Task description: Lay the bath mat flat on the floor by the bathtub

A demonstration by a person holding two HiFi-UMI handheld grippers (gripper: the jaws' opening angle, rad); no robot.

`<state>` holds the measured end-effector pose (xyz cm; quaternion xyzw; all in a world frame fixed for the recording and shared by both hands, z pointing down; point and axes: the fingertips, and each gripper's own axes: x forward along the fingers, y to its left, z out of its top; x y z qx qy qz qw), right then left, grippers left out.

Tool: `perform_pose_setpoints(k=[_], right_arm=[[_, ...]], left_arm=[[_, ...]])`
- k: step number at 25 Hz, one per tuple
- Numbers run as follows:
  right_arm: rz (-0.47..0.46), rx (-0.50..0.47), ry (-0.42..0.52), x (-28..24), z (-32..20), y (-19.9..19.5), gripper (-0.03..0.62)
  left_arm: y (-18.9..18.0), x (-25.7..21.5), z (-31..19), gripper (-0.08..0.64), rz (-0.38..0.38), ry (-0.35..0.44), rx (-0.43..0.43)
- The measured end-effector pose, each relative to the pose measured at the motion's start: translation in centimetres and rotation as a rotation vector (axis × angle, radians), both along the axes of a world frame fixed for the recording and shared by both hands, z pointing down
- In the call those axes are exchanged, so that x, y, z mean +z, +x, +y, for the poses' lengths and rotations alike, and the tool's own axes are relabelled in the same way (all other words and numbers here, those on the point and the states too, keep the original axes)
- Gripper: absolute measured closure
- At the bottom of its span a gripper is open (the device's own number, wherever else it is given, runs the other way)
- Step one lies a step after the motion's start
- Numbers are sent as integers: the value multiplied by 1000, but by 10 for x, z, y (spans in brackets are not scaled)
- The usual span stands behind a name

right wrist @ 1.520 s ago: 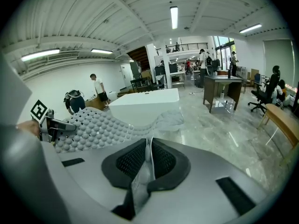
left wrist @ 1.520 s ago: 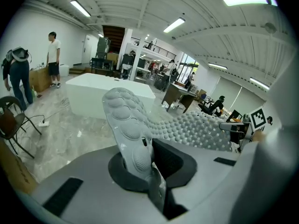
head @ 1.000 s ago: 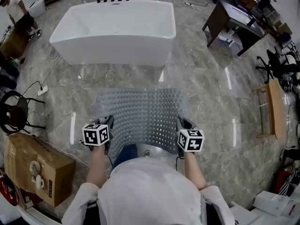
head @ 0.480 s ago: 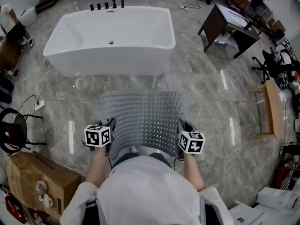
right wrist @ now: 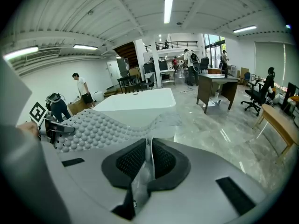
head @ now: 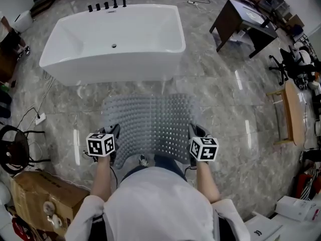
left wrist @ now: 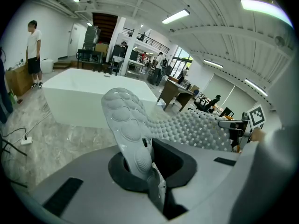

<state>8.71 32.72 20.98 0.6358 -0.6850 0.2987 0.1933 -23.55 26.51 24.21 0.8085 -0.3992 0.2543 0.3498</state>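
Observation:
A clear, bumpy bath mat [head: 149, 124] hangs stretched out between my two grippers, above the marble floor in front of the white bathtub [head: 113, 40]. My left gripper [head: 113, 140] is shut on the mat's near left edge, and the mat [left wrist: 133, 139] curls up out of its jaws. On the near right edge my right gripper [head: 192, 142] is shut, with the thin mat edge [right wrist: 145, 164] pinched between its pads. The tub [left wrist: 93, 94] stands just beyond the mat. The far end of the mat droops toward the floor near the tub's base.
A cardboard box [head: 42, 197] lies at the near left, by a black stool [head: 12, 144] and a power strip [head: 39, 118]. A dark desk [head: 241, 21] and a wooden bench [head: 290, 112] stand to the right. A person [left wrist: 33, 50] stands far left beyond the tub.
The view has shifted forward toward the tub, with the mat and both grippers carried along. Both grips are unchanged.

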Motion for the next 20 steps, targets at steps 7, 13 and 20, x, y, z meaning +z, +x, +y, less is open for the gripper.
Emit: perform_pose_setpoints(k=[7,13,20], right_arm=[[-4,-51,-9,6,-50,30,549],[1,-110,-10,10,-86,46,549],[-10,-124,-32,19,-115,54,549]], left_arm=[[29,7,-35,514,-9,-11,-43],[43,11,-58,514,-18,-14,-91],[47,13,-86,514,-25,-17,-110]])
